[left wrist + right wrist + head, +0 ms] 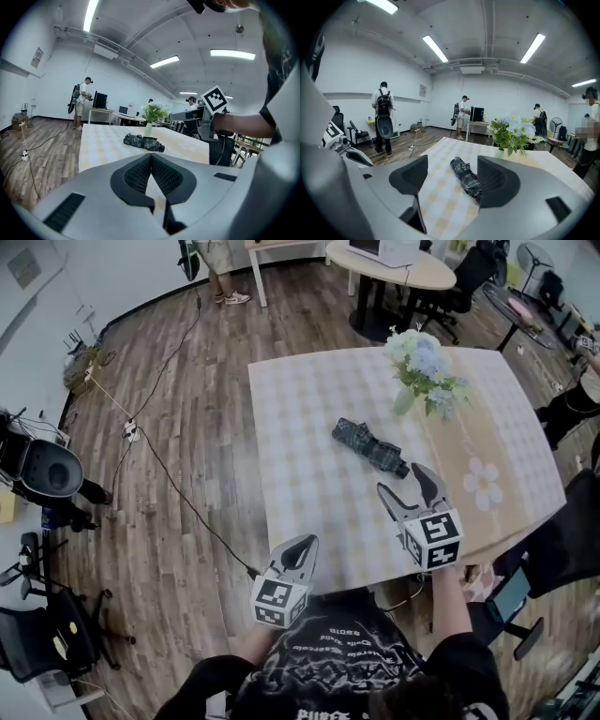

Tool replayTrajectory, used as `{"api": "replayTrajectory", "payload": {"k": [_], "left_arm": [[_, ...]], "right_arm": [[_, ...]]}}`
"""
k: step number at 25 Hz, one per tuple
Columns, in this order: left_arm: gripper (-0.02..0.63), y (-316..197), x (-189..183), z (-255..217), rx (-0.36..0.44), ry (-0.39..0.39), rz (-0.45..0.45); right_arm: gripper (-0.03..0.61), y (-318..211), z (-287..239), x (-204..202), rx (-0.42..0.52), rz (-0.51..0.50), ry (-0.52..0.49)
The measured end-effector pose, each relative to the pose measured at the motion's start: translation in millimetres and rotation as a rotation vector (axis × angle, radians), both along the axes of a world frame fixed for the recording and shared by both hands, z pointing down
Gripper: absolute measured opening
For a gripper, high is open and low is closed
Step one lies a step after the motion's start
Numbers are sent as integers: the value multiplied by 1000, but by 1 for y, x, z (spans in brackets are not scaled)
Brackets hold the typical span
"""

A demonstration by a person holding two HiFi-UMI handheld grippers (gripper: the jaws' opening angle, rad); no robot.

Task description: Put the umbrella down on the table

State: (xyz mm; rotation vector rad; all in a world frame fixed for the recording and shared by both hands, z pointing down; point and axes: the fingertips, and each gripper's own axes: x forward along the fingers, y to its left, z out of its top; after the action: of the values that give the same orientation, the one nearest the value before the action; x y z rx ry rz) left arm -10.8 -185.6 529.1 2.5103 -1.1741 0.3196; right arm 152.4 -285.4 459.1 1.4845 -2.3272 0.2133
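Note:
A folded dark plaid umbrella (370, 446) lies flat on the checked tablecloth of the table (300, 437), near its middle. My right gripper (410, 484) hovers just in front of the umbrella's handle end, its jaws wide apart and empty. In the right gripper view the umbrella (465, 176) rests on the cloth beyond the open right gripper (452, 174), touching neither pad. My left gripper (302, 547) is at the table's near edge, shut with nothing in it. In the left gripper view, past the closed left gripper (151, 155), the umbrella (143, 141) lies farther out on the table.
A vase of flowers (425, 371) stands behind the umbrella at the back right of the table. A cable (169, 474) runs over the wooden floor to the left. Office chairs (42, 470) stand at far left, another black chair (562, 549) at the table's right. People stand at the back of the room.

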Motion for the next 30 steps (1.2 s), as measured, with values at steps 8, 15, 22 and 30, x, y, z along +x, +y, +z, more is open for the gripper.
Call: {"api": "replayTrajectory", "payload": {"k": [8, 15, 22, 30], "left_arm": [[20, -1, -21, -16, 108, 10, -39], [20, 6, -15, -7, 82, 18, -2], [20, 12, -5, -6, 92, 21, 16], [20, 13, -9, -7, 80, 17, -18]], "right_arm": [[321, 77, 13, 0, 66, 149, -164], [321, 137, 68, 3, -37, 253, -183], [321, 143, 75, 6, -58, 247, -130], [163, 142, 72, -9, -82, 152, -117]]}}
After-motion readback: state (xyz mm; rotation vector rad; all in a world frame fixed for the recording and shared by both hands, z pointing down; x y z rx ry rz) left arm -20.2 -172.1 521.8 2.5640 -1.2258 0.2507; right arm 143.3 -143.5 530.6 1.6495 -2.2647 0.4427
